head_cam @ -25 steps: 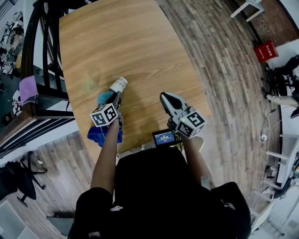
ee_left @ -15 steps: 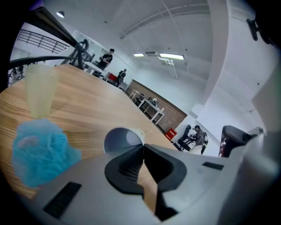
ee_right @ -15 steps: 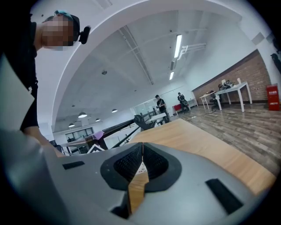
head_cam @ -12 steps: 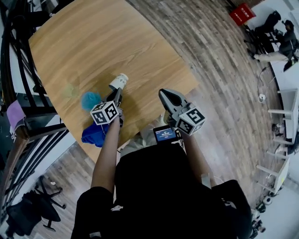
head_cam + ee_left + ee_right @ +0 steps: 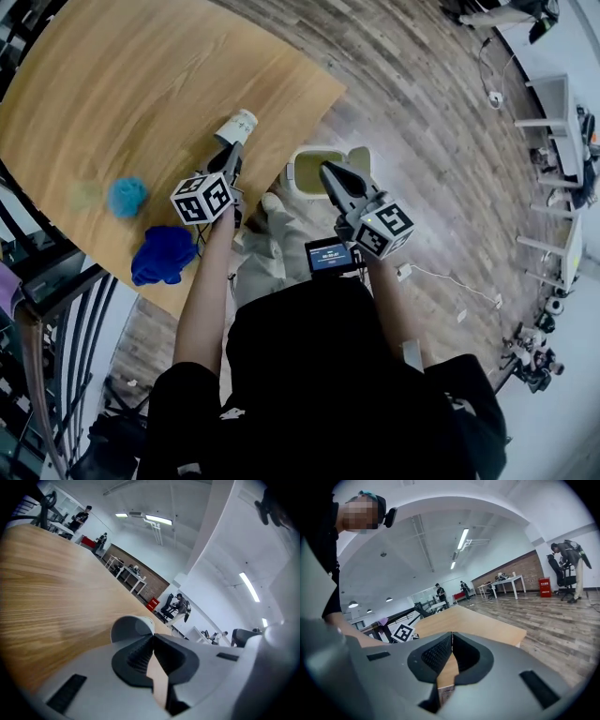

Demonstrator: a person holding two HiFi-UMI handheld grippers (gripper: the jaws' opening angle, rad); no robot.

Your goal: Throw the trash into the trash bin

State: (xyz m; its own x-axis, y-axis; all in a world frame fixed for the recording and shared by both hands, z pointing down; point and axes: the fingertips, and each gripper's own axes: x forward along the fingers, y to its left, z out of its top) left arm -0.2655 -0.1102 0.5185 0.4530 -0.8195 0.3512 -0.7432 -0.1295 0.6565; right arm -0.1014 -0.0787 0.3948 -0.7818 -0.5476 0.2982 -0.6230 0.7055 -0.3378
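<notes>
A white paper cup [image 5: 241, 126] hangs over the wooden table [image 5: 112, 103] near its right edge, pinched by its wall in my left gripper [image 5: 229, 157]. In the left gripper view the cup [image 5: 133, 626] sticks out just past the shut jaws of the left gripper [image 5: 151, 637]. A cream trash bin [image 5: 309, 169] with its lid open stands on the floor beside the table. My right gripper [image 5: 328, 173] hovers over the bin, shut and empty. In the right gripper view the right gripper [image 5: 452, 635] has its pads together with nothing between them.
A blue ball [image 5: 126, 196], a crumpled blue cloth [image 5: 163, 253] and a pale green scrap [image 5: 84, 194] lie on the table's near-left part. A black railing [image 5: 37, 309] runs along the left. Desks and chairs [image 5: 553, 112] stand at the far right on the plank floor.
Both grippers have swung right, off the middle of the table toward its edge, the left one carrying the cup. The trash bin has come into view under the right gripper.
</notes>
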